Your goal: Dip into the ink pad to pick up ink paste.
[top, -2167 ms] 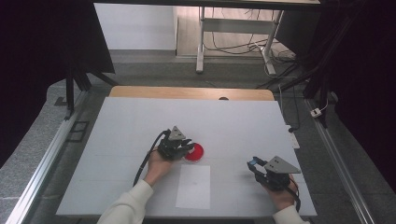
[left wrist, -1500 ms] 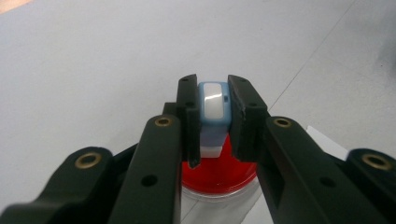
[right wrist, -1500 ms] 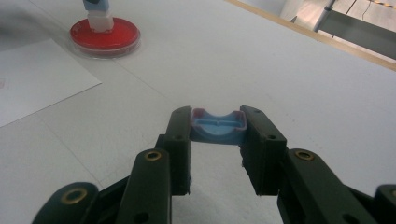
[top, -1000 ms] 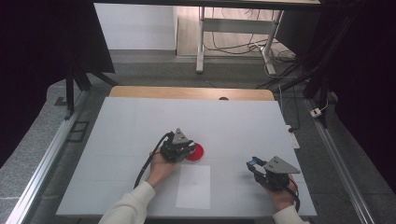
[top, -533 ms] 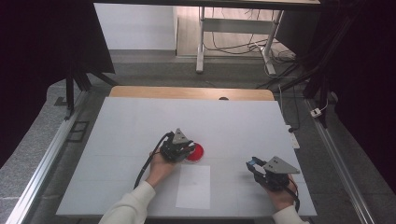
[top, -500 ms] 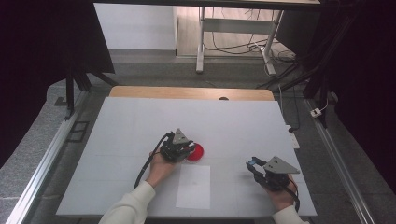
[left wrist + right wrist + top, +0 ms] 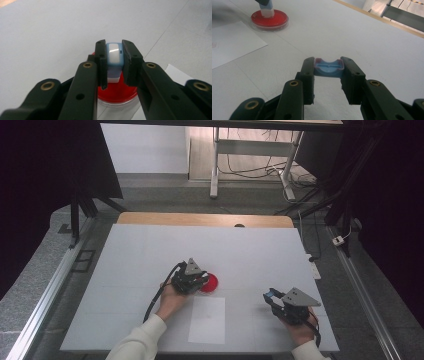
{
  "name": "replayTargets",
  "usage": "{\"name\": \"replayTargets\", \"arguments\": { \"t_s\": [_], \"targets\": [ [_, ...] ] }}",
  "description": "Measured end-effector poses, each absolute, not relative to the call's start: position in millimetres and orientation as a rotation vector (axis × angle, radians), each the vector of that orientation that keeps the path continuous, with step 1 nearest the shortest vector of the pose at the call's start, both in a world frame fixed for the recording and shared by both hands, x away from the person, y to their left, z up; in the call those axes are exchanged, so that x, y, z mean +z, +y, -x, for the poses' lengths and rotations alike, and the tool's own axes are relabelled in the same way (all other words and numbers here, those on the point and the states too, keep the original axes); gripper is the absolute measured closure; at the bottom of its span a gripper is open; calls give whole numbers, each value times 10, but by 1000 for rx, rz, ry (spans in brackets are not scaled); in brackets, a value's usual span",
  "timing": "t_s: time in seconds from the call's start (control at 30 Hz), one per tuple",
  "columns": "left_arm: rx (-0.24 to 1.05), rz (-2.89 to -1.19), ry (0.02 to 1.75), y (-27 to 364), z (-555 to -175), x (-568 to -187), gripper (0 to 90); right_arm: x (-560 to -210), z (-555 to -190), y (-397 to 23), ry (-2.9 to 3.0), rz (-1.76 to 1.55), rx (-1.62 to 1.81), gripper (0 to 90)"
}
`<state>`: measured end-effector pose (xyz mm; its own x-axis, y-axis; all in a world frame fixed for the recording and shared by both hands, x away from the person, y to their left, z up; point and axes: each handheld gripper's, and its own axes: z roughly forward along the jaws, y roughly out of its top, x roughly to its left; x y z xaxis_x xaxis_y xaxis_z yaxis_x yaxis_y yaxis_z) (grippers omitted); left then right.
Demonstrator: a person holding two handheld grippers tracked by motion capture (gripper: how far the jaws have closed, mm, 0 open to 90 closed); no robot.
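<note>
Left gripper (image 7: 112,70) is clamped on the little blue-and-white stamp (image 7: 114,56), pressing it into the red ink pad (image 7: 117,93) mid-table.

Right gripper (image 7: 328,75), off to the side, pinches the blue cap (image 7: 328,67). Keep the stamp upright, press evenly, then lift straight toward the white paper (image 7: 207,319). No readable writing or brand anywhere.

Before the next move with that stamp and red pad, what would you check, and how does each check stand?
1. Left gripper shut on the stamp: ok.
2. Stamp over the red ink pad: ok.
3. Stamp face touching the ink: cannot tell.
4. Right gripper shut on the blue cap: ok.
5. Paper flat on the table, near the pad: ok.
</note>
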<state>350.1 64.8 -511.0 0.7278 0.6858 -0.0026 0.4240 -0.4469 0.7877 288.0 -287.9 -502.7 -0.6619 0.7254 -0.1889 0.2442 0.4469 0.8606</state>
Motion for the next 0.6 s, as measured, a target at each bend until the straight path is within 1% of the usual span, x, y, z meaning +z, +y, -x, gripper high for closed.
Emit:
{"name": "replayTargets", "arguments": {
  "t_s": [0.43, 0.6],
  "targets": [
    [414, -2111, 821, 655, -3493, -5082, 759, -5023, -2876, -2877, 2154, -805, 1159, 644],
    [401, -2081, 856, 720, -3502, -5028, 758, -5024, -2885, -2889, 2152, -808, 1164, 644]
  ]
}}
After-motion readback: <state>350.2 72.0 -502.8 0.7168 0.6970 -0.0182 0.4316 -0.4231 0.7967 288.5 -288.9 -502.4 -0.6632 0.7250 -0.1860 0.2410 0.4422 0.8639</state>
